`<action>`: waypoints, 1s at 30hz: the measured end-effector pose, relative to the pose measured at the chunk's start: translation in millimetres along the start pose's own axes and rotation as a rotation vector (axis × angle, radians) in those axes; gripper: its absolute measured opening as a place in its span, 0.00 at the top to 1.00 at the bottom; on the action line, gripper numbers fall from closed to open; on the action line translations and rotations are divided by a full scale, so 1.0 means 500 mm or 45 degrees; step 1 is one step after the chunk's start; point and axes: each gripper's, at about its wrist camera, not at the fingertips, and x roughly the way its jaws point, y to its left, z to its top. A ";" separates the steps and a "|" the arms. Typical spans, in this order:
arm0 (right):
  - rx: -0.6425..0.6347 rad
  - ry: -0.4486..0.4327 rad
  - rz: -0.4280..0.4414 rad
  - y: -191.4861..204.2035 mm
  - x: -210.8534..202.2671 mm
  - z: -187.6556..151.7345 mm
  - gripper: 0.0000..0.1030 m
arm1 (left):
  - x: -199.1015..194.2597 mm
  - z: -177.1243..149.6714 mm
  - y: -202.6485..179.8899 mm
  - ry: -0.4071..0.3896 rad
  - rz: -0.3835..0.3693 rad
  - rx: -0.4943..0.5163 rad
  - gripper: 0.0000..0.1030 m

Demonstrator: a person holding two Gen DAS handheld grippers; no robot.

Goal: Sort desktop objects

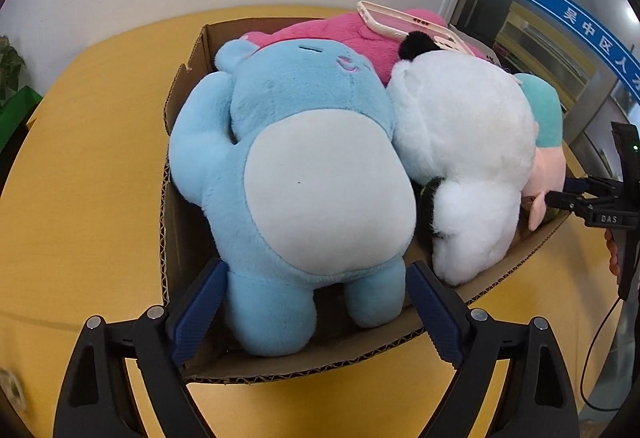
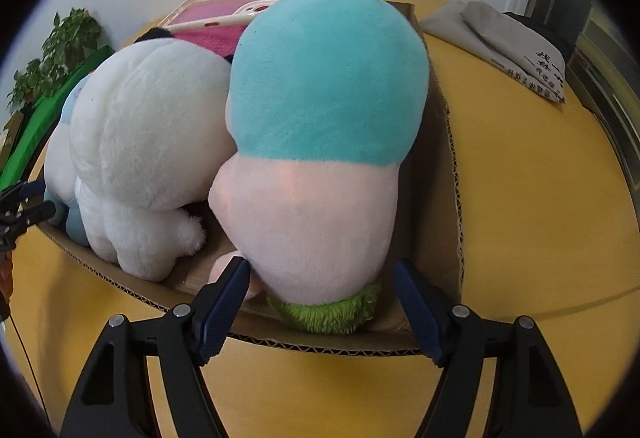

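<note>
A cardboard box (image 1: 176, 238) on the yellow table holds several plush toys. A blue plush (image 1: 304, 174) lies at its left, a white panda plush (image 1: 464, 158) beside it, a teal-and-pink plush (image 2: 320, 142) at the right, and a pink plush (image 1: 340, 34) behind. A phone case (image 1: 408, 24) rests on the pink plush. My left gripper (image 1: 316, 302) is open, its fingers on either side of the blue plush's legs. My right gripper (image 2: 320, 298) is open, its fingers on either side of the teal-and-pink plush's green base (image 2: 324, 312).
The yellow table (image 2: 540, 198) surrounds the box (image 2: 440, 118). A grey folded cloth bag (image 2: 508, 38) lies at the far right. A potted plant (image 2: 56, 54) and a green object (image 2: 24, 142) stand at the left. The right gripper shows at the edge of the left wrist view (image 1: 560, 200).
</note>
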 end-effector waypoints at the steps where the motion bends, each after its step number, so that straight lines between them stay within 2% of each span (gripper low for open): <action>1: 0.002 -0.001 0.018 0.009 -0.013 -0.027 0.30 | -0.014 -0.026 -0.007 0.005 0.007 0.006 0.10; 6: 0.027 -0.057 0.029 0.053 -0.085 -0.164 0.30 | -0.077 -0.143 -0.039 -0.013 0.033 0.015 0.10; 9: 0.037 -0.109 0.012 0.066 -0.108 -0.210 0.30 | -0.099 -0.182 -0.049 -0.040 0.037 0.008 0.10; 14: -0.014 -0.192 -0.050 0.085 -0.150 -0.230 0.30 | -0.137 -0.194 -0.058 -0.096 0.023 -0.066 0.10; 16: -0.058 -0.242 -0.057 0.100 -0.185 -0.228 0.29 | -0.176 -0.192 -0.074 -0.156 0.016 -0.079 0.08; 18: -0.090 -0.316 -0.042 0.126 -0.234 -0.226 0.23 | -0.224 -0.188 -0.108 -0.241 0.038 -0.079 0.00; 20: -0.087 -0.378 -0.010 0.146 -0.271 -0.227 0.23 | -0.265 -0.183 -0.142 -0.313 0.060 -0.087 0.00; 22: -0.075 -0.420 0.015 0.165 -0.288 -0.233 0.22 | -0.276 -0.173 -0.162 -0.334 0.084 -0.100 0.00; 27: -0.059 -0.459 -0.025 0.193 -0.280 -0.248 0.22 | -0.284 -0.176 -0.211 -0.365 0.183 -0.070 0.00; 30: -0.058 -0.475 -0.058 0.191 -0.272 -0.256 0.22 | -0.273 -0.183 -0.223 -0.349 0.181 -0.079 0.00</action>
